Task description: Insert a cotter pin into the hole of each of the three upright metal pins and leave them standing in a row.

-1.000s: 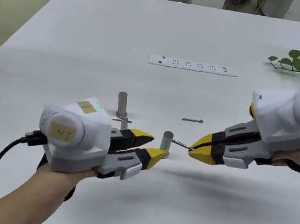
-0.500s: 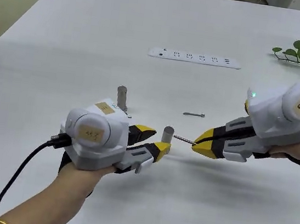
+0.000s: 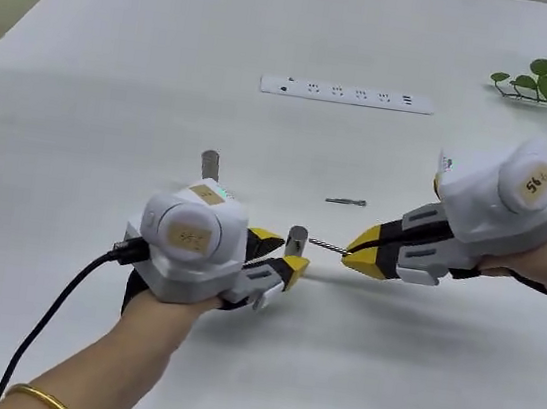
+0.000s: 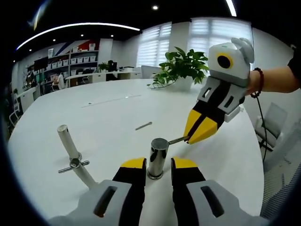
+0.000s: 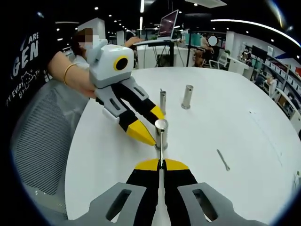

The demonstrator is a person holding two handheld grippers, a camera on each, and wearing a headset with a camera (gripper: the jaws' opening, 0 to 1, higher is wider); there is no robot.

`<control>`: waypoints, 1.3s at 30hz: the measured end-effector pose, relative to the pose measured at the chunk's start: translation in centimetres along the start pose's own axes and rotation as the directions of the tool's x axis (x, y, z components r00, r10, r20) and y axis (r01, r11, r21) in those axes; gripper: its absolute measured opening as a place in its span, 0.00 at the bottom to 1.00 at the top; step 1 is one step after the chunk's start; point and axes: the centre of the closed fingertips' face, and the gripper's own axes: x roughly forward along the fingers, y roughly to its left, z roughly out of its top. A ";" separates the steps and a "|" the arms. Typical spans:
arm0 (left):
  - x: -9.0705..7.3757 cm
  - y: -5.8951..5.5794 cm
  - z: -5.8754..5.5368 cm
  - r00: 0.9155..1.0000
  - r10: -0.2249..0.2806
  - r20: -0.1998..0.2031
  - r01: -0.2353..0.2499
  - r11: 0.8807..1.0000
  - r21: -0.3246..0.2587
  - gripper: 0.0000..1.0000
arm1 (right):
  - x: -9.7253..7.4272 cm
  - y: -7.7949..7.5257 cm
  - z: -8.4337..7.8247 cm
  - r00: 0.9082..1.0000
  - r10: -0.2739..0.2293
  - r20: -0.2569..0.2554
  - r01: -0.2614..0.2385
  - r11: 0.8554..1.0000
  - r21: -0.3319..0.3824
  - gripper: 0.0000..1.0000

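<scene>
**Presently: cotter pin presented to the hole, entry unconfirmed**

Your right hand-held gripper is closed on the cotter pin at its head end. The shank lies level and points at the upright metal pin. That pin stands on the counter, well in from the far edge, where the power strip lies.

In the left gripper view the shank's tip meets the pin's side just below its top. Whether it has entered the hole cannot be told.

Your left hand-held gripper is set narrow about the pin's foot, one jaw on each side. The views do not settle whether the pads bear on it.

Toward the far left corner, the fitted pin already carries its fitted cotter pin crosswise. A spare cotter pin lies flat just beyond the work, toward the far edge.

Assessment: the step in hand is the insertion itself. To do it well:

- Make the left grip firm and low, so the pin can neither tip nor turn its hole off line.
- Hold the shank square to the pin's axis and level with the hole.
- Feed straight along the shank with light force.
- If the shank stops, draw back and re-aim rather than press. A side load would likely topple the pin or bend the shank.
- Do not open the right jaws until the shank shows on the pin's far side.
</scene>
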 end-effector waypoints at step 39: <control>1.0 0.4 -0.7 0.998 0.058 -0.020 -0.057 0.997 0.048 0.10 | 1.2 -0.2 1.1 1.000 -0.002 -0.026 -0.001 0.995 -0.103 0.00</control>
